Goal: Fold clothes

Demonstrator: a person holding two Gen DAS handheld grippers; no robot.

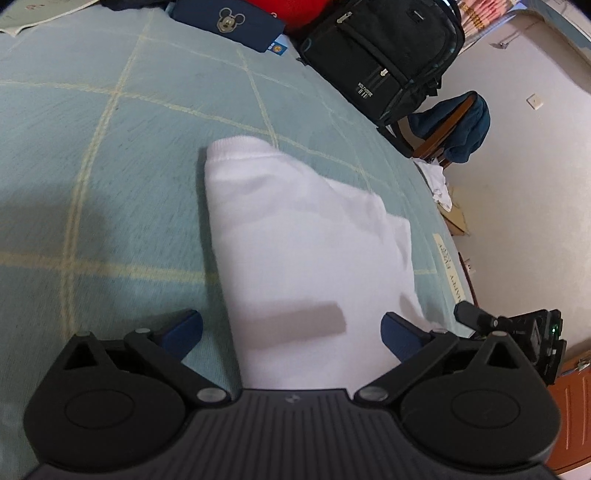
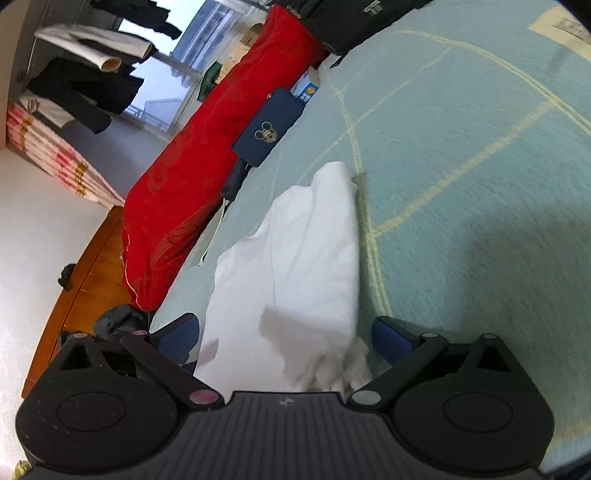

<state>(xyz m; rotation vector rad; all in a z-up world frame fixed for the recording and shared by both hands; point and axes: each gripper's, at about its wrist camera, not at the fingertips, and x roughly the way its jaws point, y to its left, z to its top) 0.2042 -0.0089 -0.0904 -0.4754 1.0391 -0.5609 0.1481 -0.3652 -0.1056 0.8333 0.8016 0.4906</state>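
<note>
White garment (image 1: 295,236) lies on a pale green bed cover (image 1: 110,155) with a cream grid, folded into a long narrow shape with a ribbed hem at the far end; its near end runs under both camera housings and is cut off from sight in both views. Motion blur softens the cloth edges and the cover's weave, so the fold layers are hard to separate; in the right wrist view a loose rumpled bit (image 2: 354,365) shows beside the right finger, shape unclear. Left gripper (image 1: 291,332): blue pads spread wide, garment passing between them; whether the right pad touches cloth I cannot tell. Right gripper (image 2: 284,336): pads likewise spread wide, cloth between, nothing pinched. Both tools point low along the cloth, tilted down toward the bed. Part of the right gripper shows at the lower right edge of the left view, mostly cropped. Beyond: navy folded item (image 1: 229,22), black backpack (image 1: 384,59), red bedding (image 2: 207,155).
</note>
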